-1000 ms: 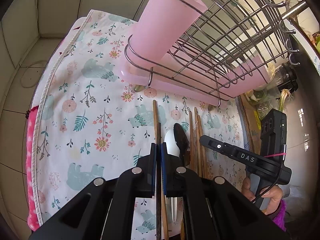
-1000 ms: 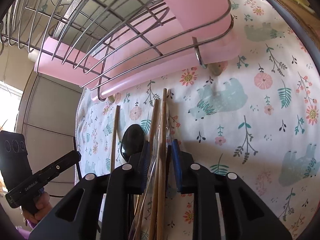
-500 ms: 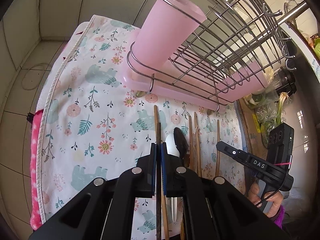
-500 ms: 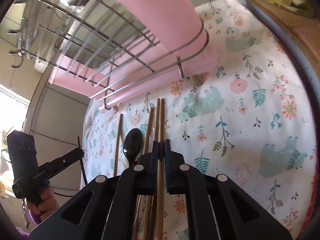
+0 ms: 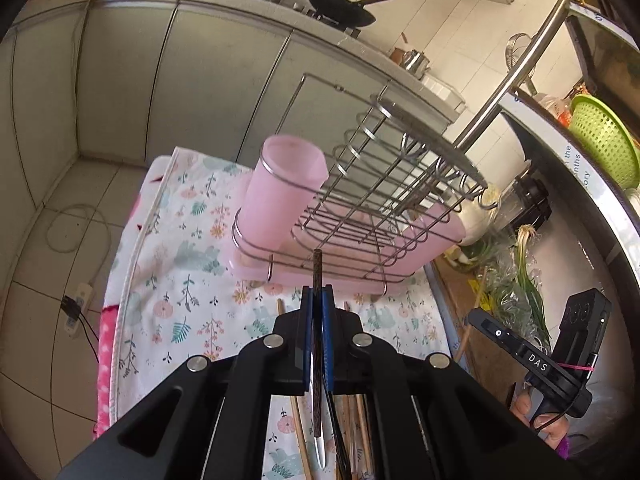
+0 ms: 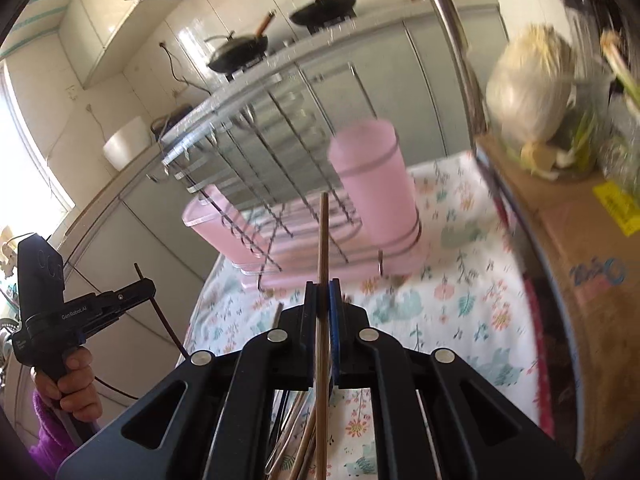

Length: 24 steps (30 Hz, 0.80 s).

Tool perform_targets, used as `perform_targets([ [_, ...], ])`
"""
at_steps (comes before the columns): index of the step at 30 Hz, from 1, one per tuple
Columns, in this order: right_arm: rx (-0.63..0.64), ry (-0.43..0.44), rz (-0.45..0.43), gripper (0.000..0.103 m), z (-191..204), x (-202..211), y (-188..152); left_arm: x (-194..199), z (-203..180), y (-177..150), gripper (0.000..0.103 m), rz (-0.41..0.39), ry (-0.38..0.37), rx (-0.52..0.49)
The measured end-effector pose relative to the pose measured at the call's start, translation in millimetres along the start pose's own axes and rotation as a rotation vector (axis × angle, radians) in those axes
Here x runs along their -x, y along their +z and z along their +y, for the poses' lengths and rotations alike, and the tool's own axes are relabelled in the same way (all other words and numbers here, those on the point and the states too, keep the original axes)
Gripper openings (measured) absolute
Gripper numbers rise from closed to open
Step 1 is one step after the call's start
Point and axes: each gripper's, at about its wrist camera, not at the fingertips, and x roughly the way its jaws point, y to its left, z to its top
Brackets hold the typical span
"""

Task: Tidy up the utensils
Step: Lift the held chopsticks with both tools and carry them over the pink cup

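I have one chopstick in each gripper and neither has gone into the holder yet, so I judge the sorting barely begun. My left gripper (image 5: 317, 312) is pressed tight on a dark chopstick (image 5: 316, 320), whose tip pokes out ahead of the pads toward the wire drying rack (image 5: 384, 184). My right gripper (image 6: 323, 304) is pinched on a light wooden chopstick (image 6: 322, 264), which stands up in front of the same rack. Both sticks are lifted clear of the cloth.

The pink utensil cup (image 5: 284, 196) sits in a wire ring at the left end of the rack and looks empty from what I can see of its mouth; that is where I reckon the sticks belong. Left to do: drop these two in, then come back for the rest. More chopsticks (image 5: 362, 424) and a spoon handle (image 5: 320, 450) lie on the near part of the cloth, under my left gripper.

The surface is a low counter covered with a floral tablecloth (image 5: 188, 280), pink showing at its left edge. On the floor at left lies a power strip (image 5: 76, 308) with a looped cord. At far left to centre run grey cabinets with two black woks (image 5: 340, 10) on the stove above. At right are a cardboard box, leafy greens (image 5: 520, 276) and a green basket (image 5: 600, 140).
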Motion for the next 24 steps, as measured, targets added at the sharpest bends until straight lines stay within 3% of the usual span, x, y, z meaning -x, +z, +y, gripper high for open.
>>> perform_targets([
  [12, 0.128, -0.047, -0.326, 0.006, 29, 69, 77, 59, -40, 57, 0.004, -0.246, 0.032, -0.1],
  [24, 0.166, -0.075, -0.614, 0.006, 33, 80, 154, 69, -64, 123, 0.004, -0.474, 0.109, -0.15],
])
